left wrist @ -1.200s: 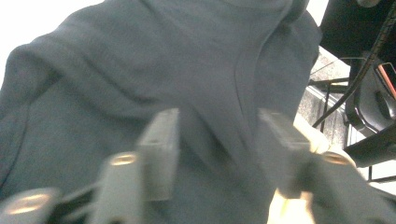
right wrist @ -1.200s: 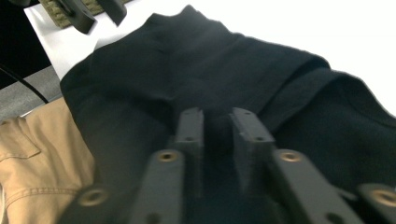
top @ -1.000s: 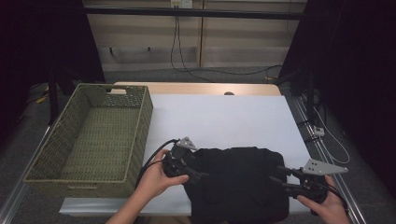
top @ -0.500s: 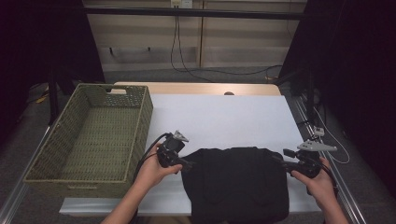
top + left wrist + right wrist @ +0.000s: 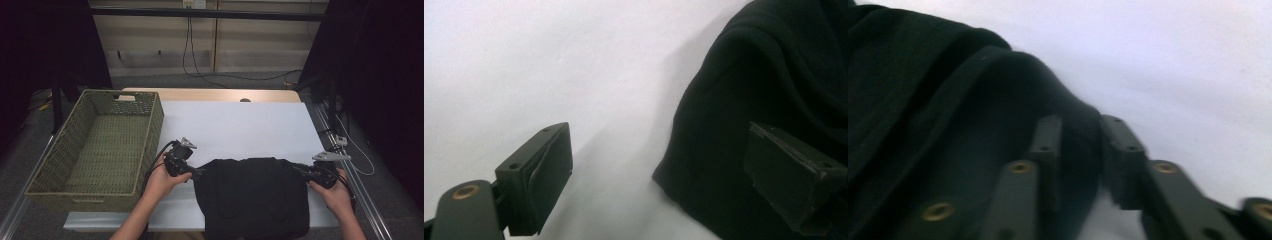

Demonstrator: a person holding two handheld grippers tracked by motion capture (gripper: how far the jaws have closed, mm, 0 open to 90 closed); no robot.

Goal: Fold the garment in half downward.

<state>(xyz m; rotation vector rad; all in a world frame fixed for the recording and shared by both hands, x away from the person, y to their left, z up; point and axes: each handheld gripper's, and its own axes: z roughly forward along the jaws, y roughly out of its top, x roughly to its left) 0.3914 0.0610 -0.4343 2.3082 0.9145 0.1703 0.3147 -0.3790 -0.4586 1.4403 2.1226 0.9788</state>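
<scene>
The right gripper (image 5: 1078, 145), jaws just closing, pinches the right edge of the black cloth garment (image 5: 250, 197) lying at the near edge of the white tabletop (image 5: 240, 125), likely to lift or fold it. The left gripper (image 5: 659, 170) stands spread astride the left edge, one jaw over the cloth. The green woven basket (image 5: 150, 125) sits at the left edge, nothing obstructing.

Both hands slid up the sides of the black garment (image 5: 250, 200) to its far corners. The right gripper (image 5: 1075, 132) had just closed its jaws, pinching the cloth's right edge.
</scene>
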